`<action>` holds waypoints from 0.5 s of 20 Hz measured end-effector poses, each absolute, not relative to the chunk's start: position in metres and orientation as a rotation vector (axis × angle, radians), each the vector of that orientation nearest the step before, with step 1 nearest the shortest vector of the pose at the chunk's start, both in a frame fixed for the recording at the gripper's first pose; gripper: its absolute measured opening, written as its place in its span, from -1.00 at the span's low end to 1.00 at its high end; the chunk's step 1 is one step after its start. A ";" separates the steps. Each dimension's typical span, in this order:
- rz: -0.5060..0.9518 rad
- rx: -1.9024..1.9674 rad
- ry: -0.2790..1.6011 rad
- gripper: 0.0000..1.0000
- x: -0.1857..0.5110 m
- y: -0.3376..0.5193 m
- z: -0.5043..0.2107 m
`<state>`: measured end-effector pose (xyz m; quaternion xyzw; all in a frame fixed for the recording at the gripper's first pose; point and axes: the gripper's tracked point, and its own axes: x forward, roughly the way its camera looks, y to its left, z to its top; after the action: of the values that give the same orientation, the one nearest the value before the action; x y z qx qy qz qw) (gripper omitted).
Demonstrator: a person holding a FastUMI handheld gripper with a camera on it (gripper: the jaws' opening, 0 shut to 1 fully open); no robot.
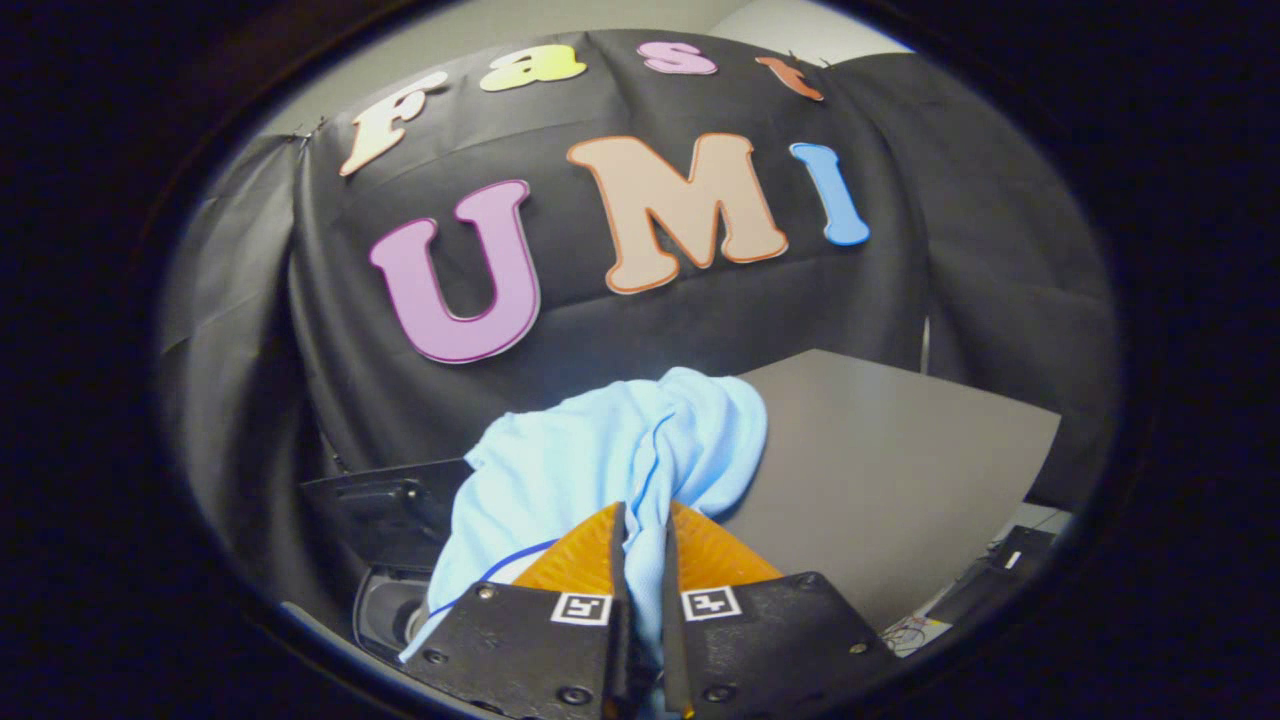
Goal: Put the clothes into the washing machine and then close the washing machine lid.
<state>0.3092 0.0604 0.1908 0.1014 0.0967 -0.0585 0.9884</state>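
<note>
A light blue cloth is bunched up ahead of my gripper, and a fold of it runs down between the two fingers, which are shut on it. The cloth hangs in the air and drapes down past the left finger. Below it and to the left I see a dark round opening, the washing machine drum, with its raised dark lid just behind. Most of the machine is hidden by the cloth and the fingers.
A grey table top stretches out to the right beyond the cloth. Black booth cloth closes the back. Some wires and a dark device lie low at the right, past the table's edge.
</note>
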 end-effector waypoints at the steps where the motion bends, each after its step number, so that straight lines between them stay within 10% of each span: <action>1: -0.121 0.181 0.179 -0.81 0.308 0.067 0.194; 10: 0.083 0.092 0.098 -0.96 0.328 0.207 0.192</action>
<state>0.3278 0.2073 0.1915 0.0459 0.0490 0.0416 0.9969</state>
